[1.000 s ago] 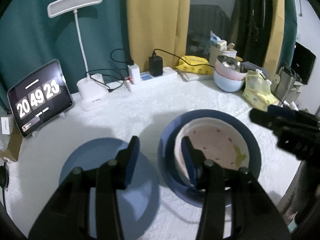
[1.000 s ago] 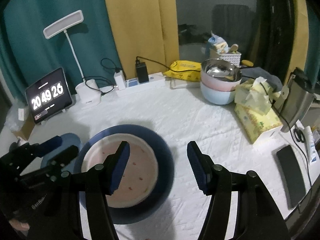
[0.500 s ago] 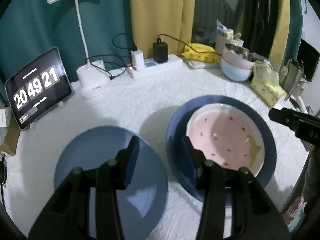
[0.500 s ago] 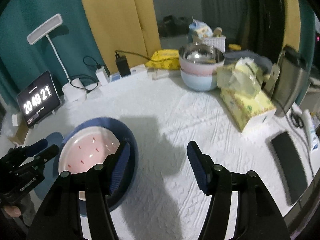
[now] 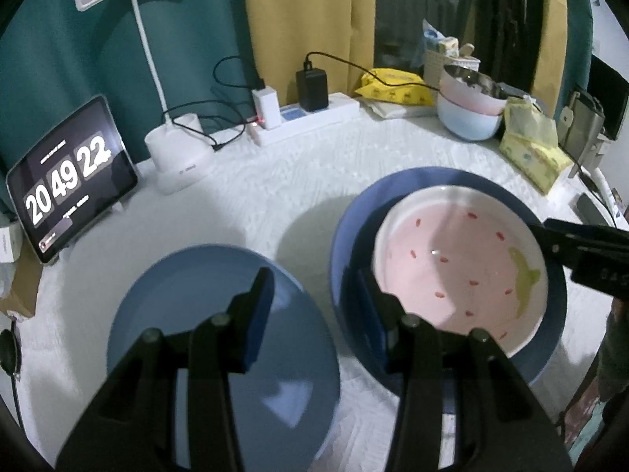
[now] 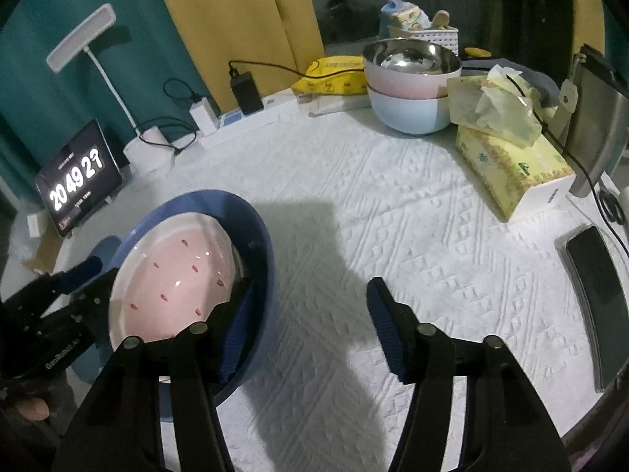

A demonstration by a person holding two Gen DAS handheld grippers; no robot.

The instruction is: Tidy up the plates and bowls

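Note:
A dark blue deep plate [image 5: 350, 236] holds a pink bowl [image 5: 460, 267] with red specks. A flat blue plate [image 5: 220, 334] lies to its left on the white cloth. My left gripper [image 5: 314, 314] is open above the gap between the two plates, and its right finger overlaps the deep plate's left rim. My right gripper [image 6: 312, 330] is at the deep plate's [image 6: 263, 259] right side with its jaws closing. Its left finger is inside the rim beside the pink bowl [image 6: 173, 287], its right finger over bare cloth; the pads do not press. Each gripper shows in the other's view: the right [image 5: 582, 251], the left [image 6: 74, 287].
Stacked steel, pink and pale-blue bowls [image 6: 409, 90] stand at the back right beside tissue packs [image 6: 507, 149]. A tablet clock [image 5: 67, 181], a desk lamp [image 5: 177, 149] and a power strip [image 5: 310, 118] line the back. A phone [image 6: 597, 287] lies near the right table edge.
Both grippers have come down closer to the plates. The right view swung so the deep plate now sits at its left finger, and the right jaws have narrowed a little.

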